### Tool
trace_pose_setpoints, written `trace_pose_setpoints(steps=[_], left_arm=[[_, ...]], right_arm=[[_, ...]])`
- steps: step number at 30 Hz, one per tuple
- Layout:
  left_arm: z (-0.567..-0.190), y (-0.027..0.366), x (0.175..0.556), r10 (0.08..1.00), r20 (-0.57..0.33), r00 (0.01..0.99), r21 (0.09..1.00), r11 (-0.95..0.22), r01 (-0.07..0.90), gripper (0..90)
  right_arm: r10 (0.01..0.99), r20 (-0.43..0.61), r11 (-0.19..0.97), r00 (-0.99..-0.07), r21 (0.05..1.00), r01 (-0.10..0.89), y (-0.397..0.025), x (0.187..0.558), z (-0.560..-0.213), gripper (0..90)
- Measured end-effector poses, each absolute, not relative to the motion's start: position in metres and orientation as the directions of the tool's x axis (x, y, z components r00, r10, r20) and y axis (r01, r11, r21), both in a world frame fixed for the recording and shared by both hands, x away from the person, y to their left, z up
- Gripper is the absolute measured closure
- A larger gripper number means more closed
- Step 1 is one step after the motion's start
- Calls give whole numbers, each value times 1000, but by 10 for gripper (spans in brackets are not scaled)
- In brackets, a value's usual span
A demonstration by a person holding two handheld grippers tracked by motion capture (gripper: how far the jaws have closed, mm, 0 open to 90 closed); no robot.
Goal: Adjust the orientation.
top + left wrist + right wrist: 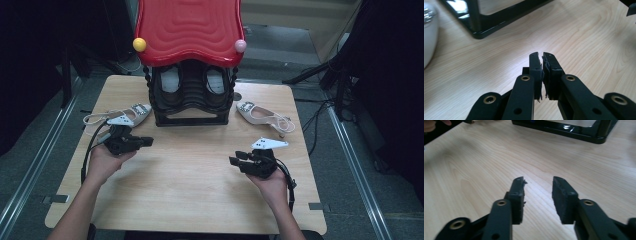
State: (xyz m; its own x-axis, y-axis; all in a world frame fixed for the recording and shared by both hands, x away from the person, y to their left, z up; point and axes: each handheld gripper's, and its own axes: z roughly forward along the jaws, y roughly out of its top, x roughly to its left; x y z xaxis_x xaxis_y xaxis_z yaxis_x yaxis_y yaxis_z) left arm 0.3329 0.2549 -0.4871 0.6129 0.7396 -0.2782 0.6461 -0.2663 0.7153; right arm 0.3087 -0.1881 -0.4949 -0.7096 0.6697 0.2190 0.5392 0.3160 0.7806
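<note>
Right claw [233, 159] is held low over the wooden tabletop [190, 180] at the near right, jaws parted with bare wood seen between them, nothing gripped. Left claw [149, 141] is held a bit farther back at the left, jaws pressed together on nothing. Just beyond the left claw a white shoe [127, 114] is laid on the tabletop, near but not touched. A second white shoe [262, 115] is laid at the far right, well apart from the right claw. Between the shoes a black rack [192, 97] is stood, dark shoes seen inside, a red wavy top [189, 30] above it.
</note>
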Motion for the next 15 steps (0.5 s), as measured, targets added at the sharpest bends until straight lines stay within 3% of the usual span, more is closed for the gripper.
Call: trace_pose_setpoints(steps=[15], left_arm=[[-487, 291, 324, 792, -255, 554, 730, -218, 648, 877]], right_arm=[[673, 218, 302, -706, 791, 532, -199, 317, -492, 606]])
